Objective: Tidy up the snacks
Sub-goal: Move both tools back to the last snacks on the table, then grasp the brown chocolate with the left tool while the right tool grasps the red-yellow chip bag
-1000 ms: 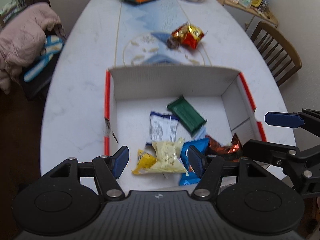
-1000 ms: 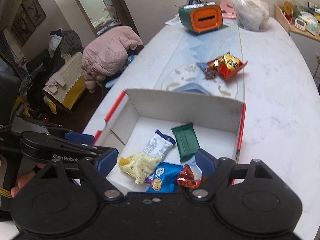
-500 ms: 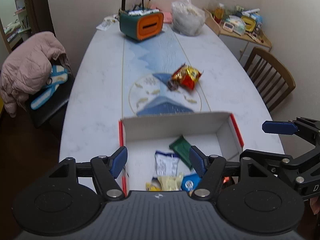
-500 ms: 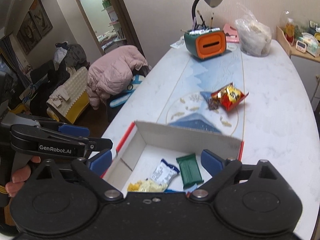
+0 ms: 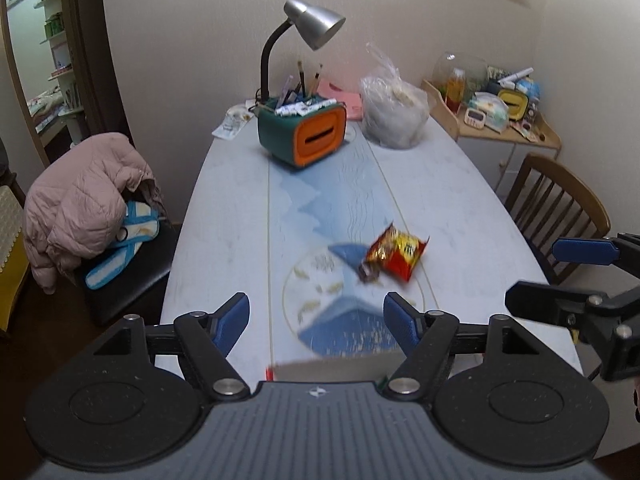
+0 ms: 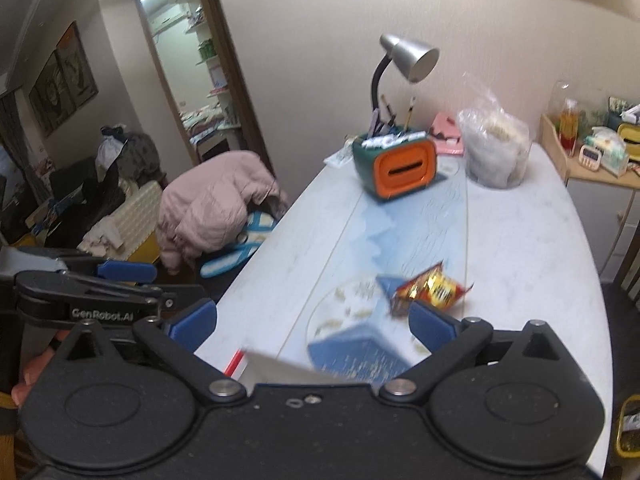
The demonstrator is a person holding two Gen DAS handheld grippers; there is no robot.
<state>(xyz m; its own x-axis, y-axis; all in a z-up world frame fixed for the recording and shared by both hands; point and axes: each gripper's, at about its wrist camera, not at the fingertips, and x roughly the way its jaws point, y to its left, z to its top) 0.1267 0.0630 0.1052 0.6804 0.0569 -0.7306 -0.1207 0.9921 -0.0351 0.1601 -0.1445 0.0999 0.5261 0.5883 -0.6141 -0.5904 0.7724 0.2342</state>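
Observation:
A red and yellow snack packet [image 5: 396, 254] [image 6: 434, 290] lies on the white table [image 5: 224, 216], with a small brown wrapped sweet [image 5: 370, 274] against its near left corner. My left gripper [image 5: 316, 322] hangs above the table short of the packet, its jaws opening with nothing between them. My right gripper [image 6: 312, 322] is also raised, its jaws opening wide and holding nothing; the packet lies just past its right fingertip. Only the far rim of the white cardboard box [image 5: 328, 368] [image 6: 280, 372] with red edges shows above each gripper body; its contents are hidden.
At the table's far end stand a green and orange pen holder [image 5: 302, 132] with a desk lamp [image 5: 314, 26] and a clear plastic bag [image 5: 394, 114]. A chair with a pink jacket [image 5: 82, 204] stands left, a wooden chair [image 5: 560, 212] right, and a cluttered side shelf [image 5: 496, 112] behind it.
Both grippers rose and tilted up away from the box, so its snacks dropped out of view and the far table and wall came in. Both sets of jaws spread wider.

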